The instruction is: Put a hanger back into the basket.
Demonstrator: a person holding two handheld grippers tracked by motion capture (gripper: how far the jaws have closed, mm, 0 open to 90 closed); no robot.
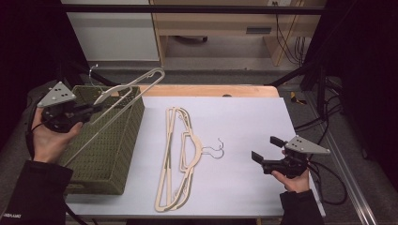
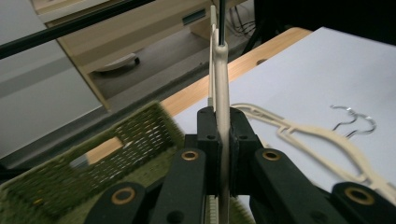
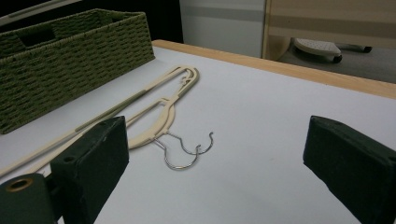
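Note:
My left gripper (image 1: 89, 110) is shut on a cream hanger (image 1: 123, 93) and holds it tilted above the green woven basket (image 1: 110, 154) at the table's left. In the left gripper view the hanger's flat bar (image 2: 221, 98) runs upright between the closed jaws. Two more cream hangers (image 1: 180, 154) lie stacked on the white table top, their wire hooks (image 1: 217, 149) pointing right. My right gripper (image 1: 266, 149) rests low at the front right, open, with nothing between its fingers (image 3: 95, 158); the hangers (image 3: 159, 112) lie ahead of it.
The white sheet (image 1: 244, 122) covers a wooden table whose far edge (image 1: 211, 90) shows. Beyond it stand a wooden desk (image 1: 225, 28) and cables on the floor. A black frame bar (image 1: 187, 8) crosses overhead. Dark stands flank both sides.

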